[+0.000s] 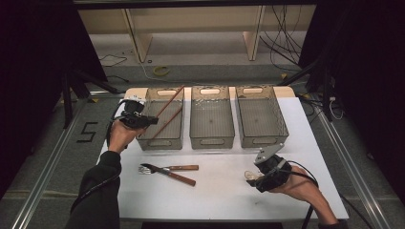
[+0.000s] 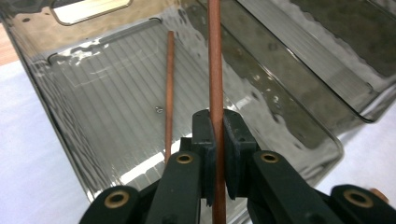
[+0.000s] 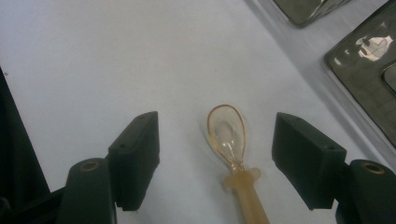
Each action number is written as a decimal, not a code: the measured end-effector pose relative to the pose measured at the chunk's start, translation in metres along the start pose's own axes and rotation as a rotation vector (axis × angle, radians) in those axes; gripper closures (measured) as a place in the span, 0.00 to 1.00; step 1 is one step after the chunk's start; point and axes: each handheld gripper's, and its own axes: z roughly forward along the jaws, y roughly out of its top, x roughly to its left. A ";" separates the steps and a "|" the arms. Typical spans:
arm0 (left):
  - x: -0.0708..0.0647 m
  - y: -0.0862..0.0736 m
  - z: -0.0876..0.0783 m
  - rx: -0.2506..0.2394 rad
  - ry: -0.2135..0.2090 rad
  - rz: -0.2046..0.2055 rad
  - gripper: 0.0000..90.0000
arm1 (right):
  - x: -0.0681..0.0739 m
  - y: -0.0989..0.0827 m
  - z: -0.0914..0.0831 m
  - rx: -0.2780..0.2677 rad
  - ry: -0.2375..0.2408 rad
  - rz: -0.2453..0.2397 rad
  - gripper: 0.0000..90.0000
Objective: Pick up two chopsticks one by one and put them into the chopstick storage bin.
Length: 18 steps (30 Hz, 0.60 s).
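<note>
Your left gripper (image 2: 215,140) pinches a thin, stiff reddish-brown wooden chopstick (image 2: 215,70) over the smoky plastic bin (image 2: 70,51); it can pivot, so grip firmly. Your right gripper (image 3: 217,154) stands spread around the light, slippery translucent amber spoon (image 3: 227,133); take its neck.

chopsticks (image 1: 165,114) in left bin (image 1: 161,141), spoon (image 3: 227,133) on table (image 1: 224,191)

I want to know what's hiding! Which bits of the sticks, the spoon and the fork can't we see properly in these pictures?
- Held reddish-brown wooden chopstick: left gripper view, both ends cut off by the picture's edges.
- Second wooden chopstick: same view, lower end hidden behind the black left gripper.
- Clear amber plastic spoon: right gripper view, handle cut off by the bottom edge.
- Wooden-handled fork: high view, prongs too small to count, partly under the wooden-handled knife.
</note>
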 end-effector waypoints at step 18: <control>0.017 -0.002 0.022 0.041 0.041 -0.077 0.93 | -0.001 -0.002 -0.001 0.001 0.002 0.002 0.37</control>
